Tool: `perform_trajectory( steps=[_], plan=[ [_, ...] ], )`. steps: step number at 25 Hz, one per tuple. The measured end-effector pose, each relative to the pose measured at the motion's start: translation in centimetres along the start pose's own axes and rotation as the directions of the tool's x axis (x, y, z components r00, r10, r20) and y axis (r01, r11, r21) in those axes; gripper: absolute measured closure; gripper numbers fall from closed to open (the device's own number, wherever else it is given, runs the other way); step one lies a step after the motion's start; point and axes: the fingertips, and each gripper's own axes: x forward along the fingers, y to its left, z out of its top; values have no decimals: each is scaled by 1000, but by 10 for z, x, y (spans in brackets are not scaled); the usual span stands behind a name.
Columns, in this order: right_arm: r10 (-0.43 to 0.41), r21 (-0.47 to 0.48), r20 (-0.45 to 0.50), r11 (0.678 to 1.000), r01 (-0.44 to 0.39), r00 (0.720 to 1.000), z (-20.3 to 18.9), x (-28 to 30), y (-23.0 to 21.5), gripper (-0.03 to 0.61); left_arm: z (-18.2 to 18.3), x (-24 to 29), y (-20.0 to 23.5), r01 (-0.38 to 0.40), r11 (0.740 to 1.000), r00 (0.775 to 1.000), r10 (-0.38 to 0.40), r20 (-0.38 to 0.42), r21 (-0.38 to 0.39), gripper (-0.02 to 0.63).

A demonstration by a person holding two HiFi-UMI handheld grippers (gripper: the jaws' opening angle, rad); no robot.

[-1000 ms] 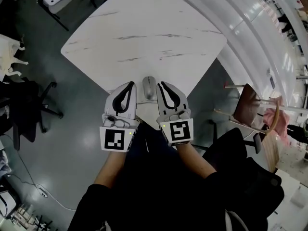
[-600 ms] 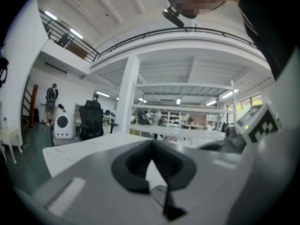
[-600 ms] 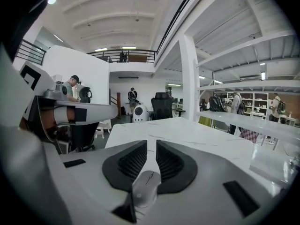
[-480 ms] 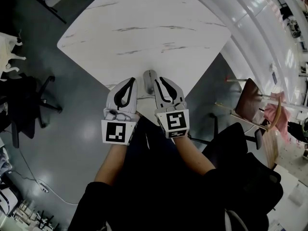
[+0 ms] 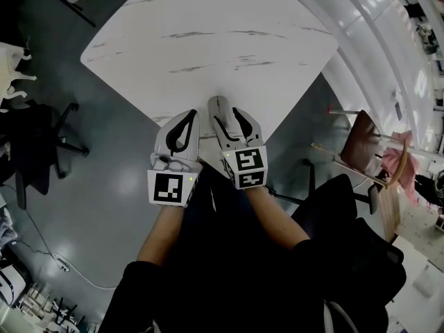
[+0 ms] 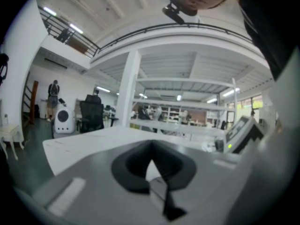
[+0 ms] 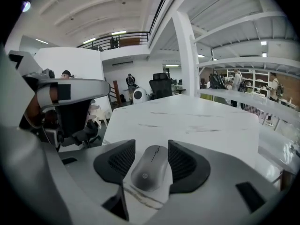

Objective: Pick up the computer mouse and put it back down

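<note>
The grey computer mouse (image 5: 217,105) (image 7: 150,168) lies on the white marble-look table (image 5: 208,40) close to its near corner. My right gripper (image 5: 226,115) (image 7: 151,146) is tilted down over it. Its jaws are opening, one on each side of the mouse, and a thin gap shows at each pad. To the left of the mouse, my left gripper (image 5: 188,115) (image 6: 151,149) sits low at the table edge with its jaw tips together and nothing in them.
The table's near corner points toward me, with grey floor on both sides. A black office chair (image 5: 41,137) stands at the left. A wooden chair (image 5: 361,148) is at the right, beside a white curved ledge (image 5: 374,54).
My right gripper, shut beside the mouse before, has dropped and shifted left, and its jaws have spread around the mouse. The left gripper has sunk a little.
</note>
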Motion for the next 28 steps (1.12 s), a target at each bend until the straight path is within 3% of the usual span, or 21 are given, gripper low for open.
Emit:
perform_trajectory(
  steps=[12,22,28],
  plan=[
    [-25,46,-193,998,35,981,-39,24,2,362,-22,1,2,3,1000,999,-3,-52,-6,606],
    [-66,122,-276,987,103,959,-51,39,-2,341,-27,-1,1,14,1000,998,-16,-60,-19,606],
    [-84,113,-337,985,129,938,-54,44,2,336,-28,-2,1,16,1000,998,-18,-66,-27,606]
  ],
)
